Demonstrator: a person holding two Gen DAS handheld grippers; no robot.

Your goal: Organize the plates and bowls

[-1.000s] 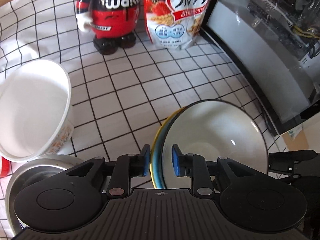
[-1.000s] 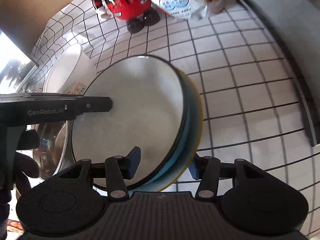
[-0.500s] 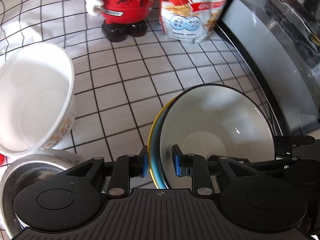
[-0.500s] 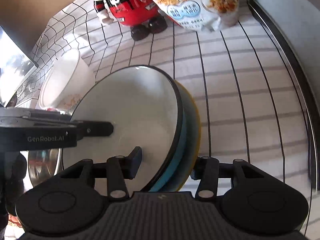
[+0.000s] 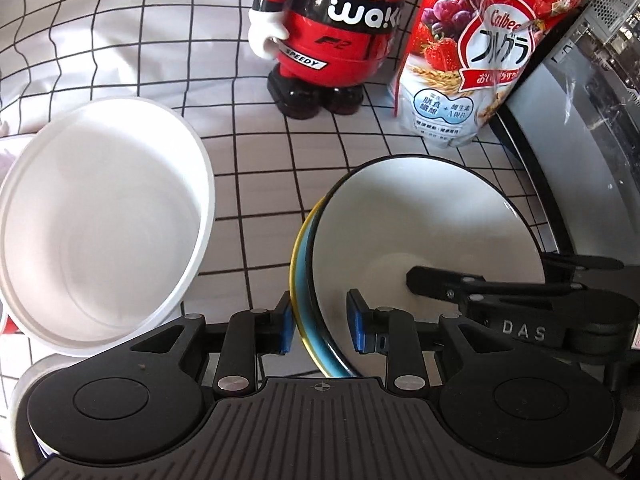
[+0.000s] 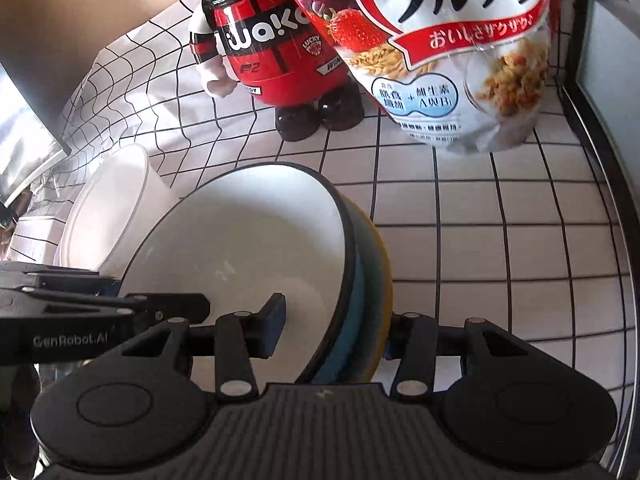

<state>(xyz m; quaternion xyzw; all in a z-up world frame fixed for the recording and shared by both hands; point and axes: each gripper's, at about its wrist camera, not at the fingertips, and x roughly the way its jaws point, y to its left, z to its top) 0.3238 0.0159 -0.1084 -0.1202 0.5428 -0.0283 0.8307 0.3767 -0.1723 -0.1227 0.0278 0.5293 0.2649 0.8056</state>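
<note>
now both grippers straddle the stacked bowls (image 5: 424, 232).

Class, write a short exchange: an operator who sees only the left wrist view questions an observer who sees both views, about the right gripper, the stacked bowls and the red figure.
Operator: One finger of the right gripper reaches inside the white bowl. Where is its other finger?
Observer: Outside the stack of bowls, behind the yellow bowl and mostly hidden by it. The jaws straddle all the rims.
Operator: I read "waka" and "SPEEDY" on the red figure. Is there any other marking?
Observer: Yes, a round badge reading LUCKY, on the side towards the cereal bag.
</note>
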